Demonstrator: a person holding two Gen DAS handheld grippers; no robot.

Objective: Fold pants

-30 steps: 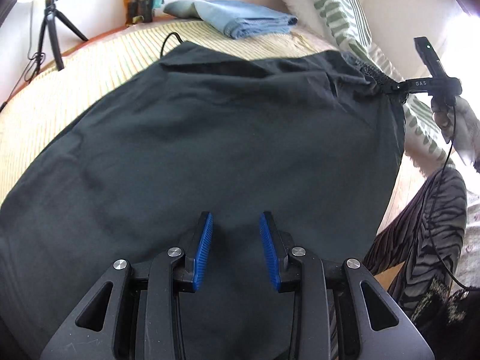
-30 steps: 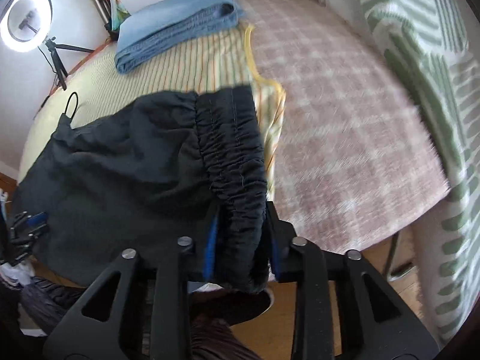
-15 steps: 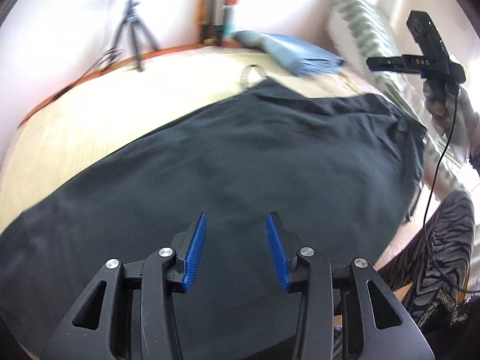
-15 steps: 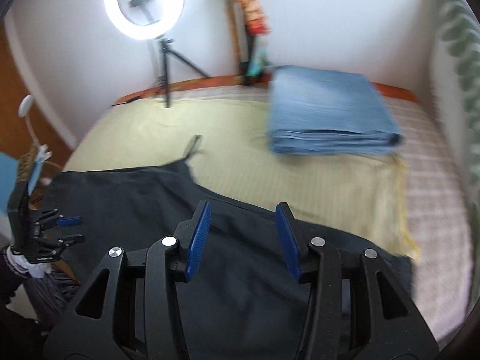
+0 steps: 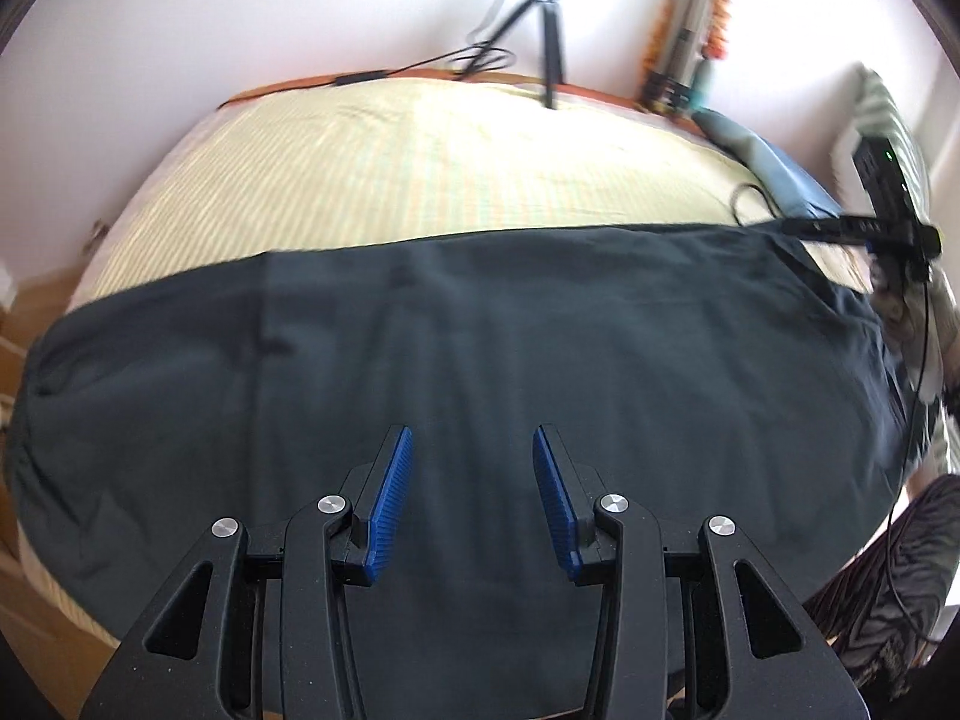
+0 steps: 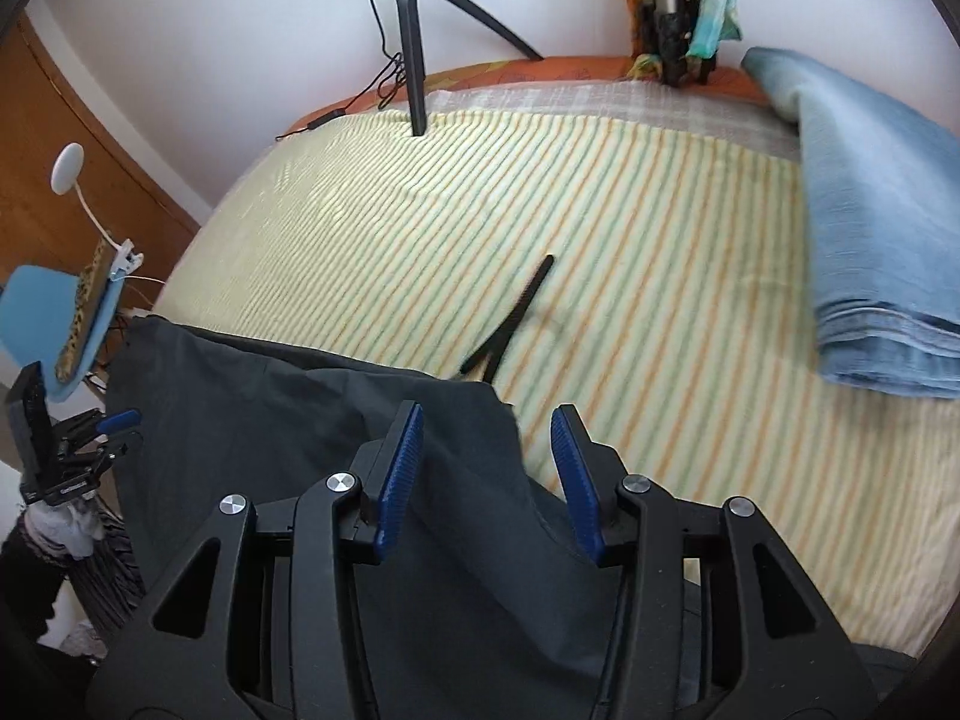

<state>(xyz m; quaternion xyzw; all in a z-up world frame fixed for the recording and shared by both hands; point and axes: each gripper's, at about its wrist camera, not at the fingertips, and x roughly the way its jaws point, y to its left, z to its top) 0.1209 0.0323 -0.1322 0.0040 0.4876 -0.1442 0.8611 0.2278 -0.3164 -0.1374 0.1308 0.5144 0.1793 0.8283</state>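
Dark grey pants point(image 5: 480, 348) lie spread flat across the near part of the striped bed. My left gripper point(image 5: 471, 450) is open and empty, hovering above the middle of the pants. My right gripper point(image 6: 486, 420) is open and empty above the pants' far corner point(image 6: 360, 420), where a black drawstring point(image 6: 510, 324) trails onto the sheet. The right gripper also shows at the right edge of the left wrist view point(image 5: 864, 228). The left gripper shows at the left edge of the right wrist view point(image 6: 90, 438).
The yellow striped sheet point(image 6: 540, 210) covers the bed. A folded stack of blue jeans point(image 6: 870, 210) lies at the far right. A black tripod point(image 6: 414, 30) stands at the far edge by the wall. A striped pillow point(image 5: 888, 114) is at the right.
My right gripper has let go of the pants' waistband and opened, and it has swung toward the bed's far side. My left gripper stays open and has turned left over the pants.
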